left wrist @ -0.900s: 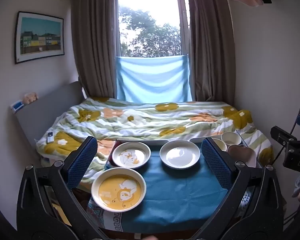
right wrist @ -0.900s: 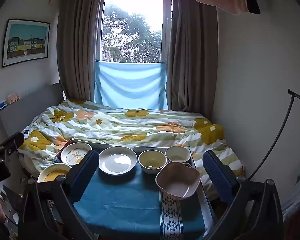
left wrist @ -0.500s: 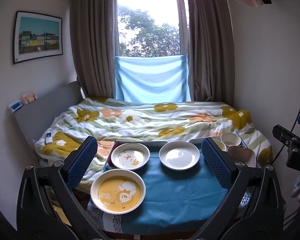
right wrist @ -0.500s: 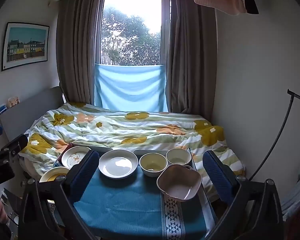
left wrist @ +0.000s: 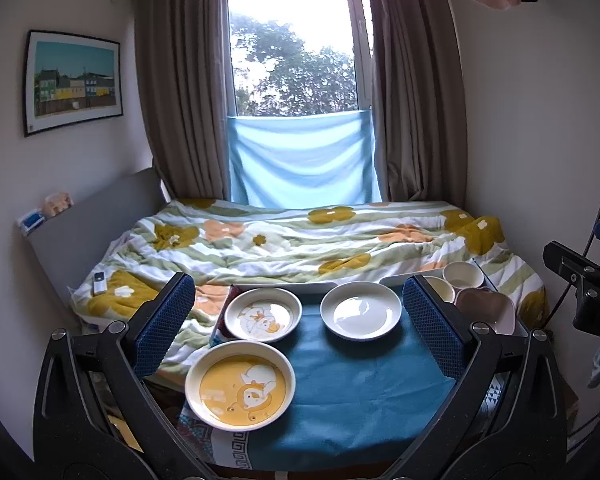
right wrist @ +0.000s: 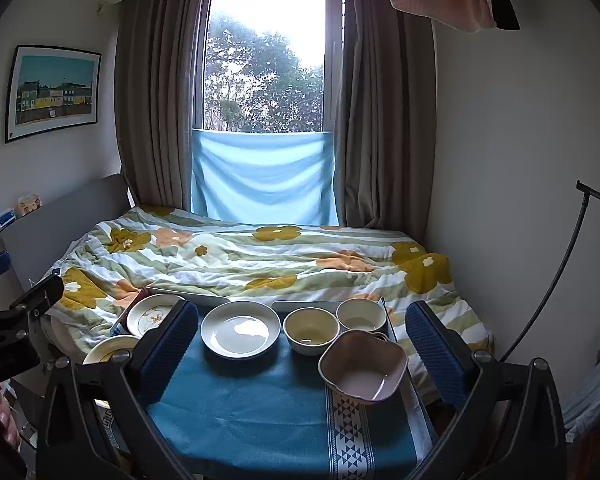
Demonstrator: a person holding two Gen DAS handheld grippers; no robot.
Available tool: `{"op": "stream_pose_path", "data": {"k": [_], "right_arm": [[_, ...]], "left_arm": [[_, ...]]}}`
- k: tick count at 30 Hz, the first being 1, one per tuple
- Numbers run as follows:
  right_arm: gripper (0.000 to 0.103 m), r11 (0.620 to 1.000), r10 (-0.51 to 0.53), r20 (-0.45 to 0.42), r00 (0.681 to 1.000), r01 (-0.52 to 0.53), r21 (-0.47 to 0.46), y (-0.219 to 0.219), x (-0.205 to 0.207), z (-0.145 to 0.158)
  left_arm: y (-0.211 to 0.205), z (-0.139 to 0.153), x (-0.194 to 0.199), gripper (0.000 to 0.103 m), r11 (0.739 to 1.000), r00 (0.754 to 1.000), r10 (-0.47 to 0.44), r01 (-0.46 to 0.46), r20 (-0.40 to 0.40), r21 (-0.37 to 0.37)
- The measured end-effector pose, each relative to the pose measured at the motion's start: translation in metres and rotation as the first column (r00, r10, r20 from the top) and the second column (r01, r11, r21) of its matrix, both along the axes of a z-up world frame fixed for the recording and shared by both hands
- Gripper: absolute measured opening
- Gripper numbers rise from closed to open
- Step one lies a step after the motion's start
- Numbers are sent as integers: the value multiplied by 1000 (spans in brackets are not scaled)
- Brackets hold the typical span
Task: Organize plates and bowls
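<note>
**Both jaws wide, dishes untouched**

Left gripper point(left wrist: 299, 322) and right gripper point(right wrist: 302, 342) stay fully open, holding nothing. Since earlier, both views drifted slightly; the plates point(left wrist: 360, 316) and bowls point(right wrist: 311, 330) sit unmoved, lower centre, on the desk point(right wrist: 240, 412).

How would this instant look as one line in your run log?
left gripper: open, empty | right gripper: open, empty | yellow plate, white plate, pink bowl: on table, untouched

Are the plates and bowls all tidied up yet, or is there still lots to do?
Nothing looks done yet. The orange plate, duck plate, white plate, two round bowls and pink bowl all sit apart, unstacked. Both the left gripper and right gripper are open and empty. All sorting remains.
</note>
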State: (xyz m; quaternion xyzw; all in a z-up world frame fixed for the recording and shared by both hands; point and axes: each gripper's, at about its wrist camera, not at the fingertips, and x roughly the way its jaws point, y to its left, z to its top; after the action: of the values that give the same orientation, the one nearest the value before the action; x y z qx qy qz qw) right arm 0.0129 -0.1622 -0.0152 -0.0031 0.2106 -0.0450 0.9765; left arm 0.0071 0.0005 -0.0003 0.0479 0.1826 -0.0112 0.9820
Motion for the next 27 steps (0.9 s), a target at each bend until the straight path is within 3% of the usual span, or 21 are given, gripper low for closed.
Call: {"op": "stream_pose_path", "data": {"k": [27], "right_arm": [[103,1000,4,3,1000,-4,-1,13,-2,2]], "left_arm": [[10,4,-3,103,1000,1000,23,-23,2,-5]]}}
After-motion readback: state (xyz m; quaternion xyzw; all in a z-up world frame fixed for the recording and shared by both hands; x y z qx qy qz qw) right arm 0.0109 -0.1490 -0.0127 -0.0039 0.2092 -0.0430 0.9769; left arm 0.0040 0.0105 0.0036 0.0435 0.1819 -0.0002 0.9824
